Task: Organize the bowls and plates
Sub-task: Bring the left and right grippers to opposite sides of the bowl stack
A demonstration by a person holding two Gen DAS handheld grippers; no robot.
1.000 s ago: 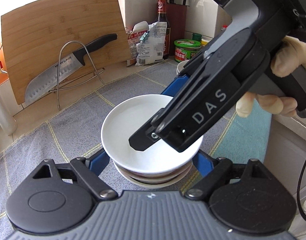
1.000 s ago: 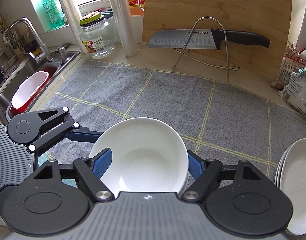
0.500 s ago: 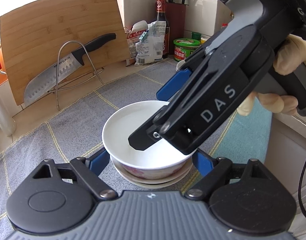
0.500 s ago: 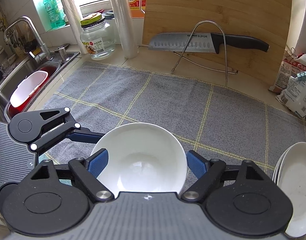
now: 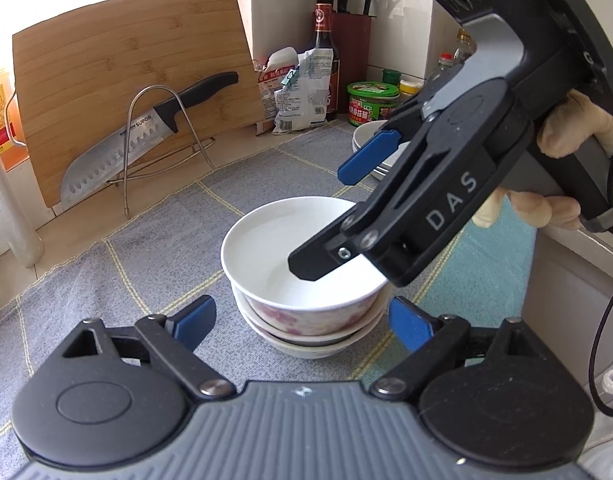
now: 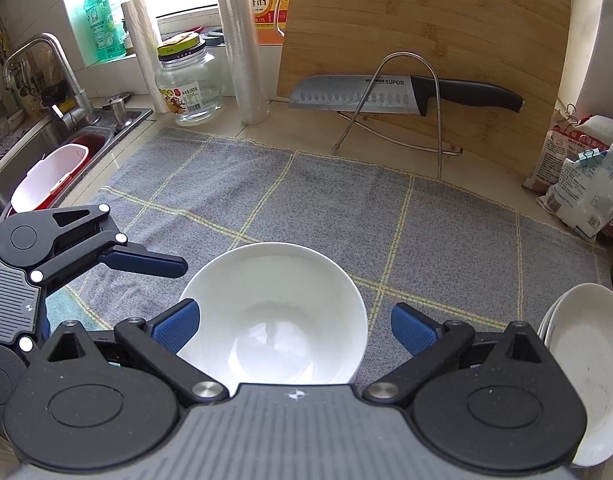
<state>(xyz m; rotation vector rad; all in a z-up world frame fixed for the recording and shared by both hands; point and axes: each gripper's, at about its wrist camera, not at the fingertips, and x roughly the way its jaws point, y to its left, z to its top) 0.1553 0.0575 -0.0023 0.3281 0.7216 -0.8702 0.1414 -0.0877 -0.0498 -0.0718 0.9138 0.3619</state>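
We see one gray checked cloth (image 6: 290,200) covering the counter, and one cutting board (image 6: 422,36) leaning behind one knife (image 6: 386,96) on its wire stand. On the cloth sits one stack of bowls (image 5: 306,276); we count at least three, nested. A second stack of plates (image 6: 578,376) lies well apart at the right. Our right gripper (image 6: 294,326) is opening, pads off the top bowl between them. Our left gripper (image 5: 302,318) is opening too, astride the stack without touching.

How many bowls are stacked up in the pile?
3 bowls show: the top bowl, white inside with pink flowers outside, a second bowl under it, and a bottom bowl on the grey cloth. More may be hidden.
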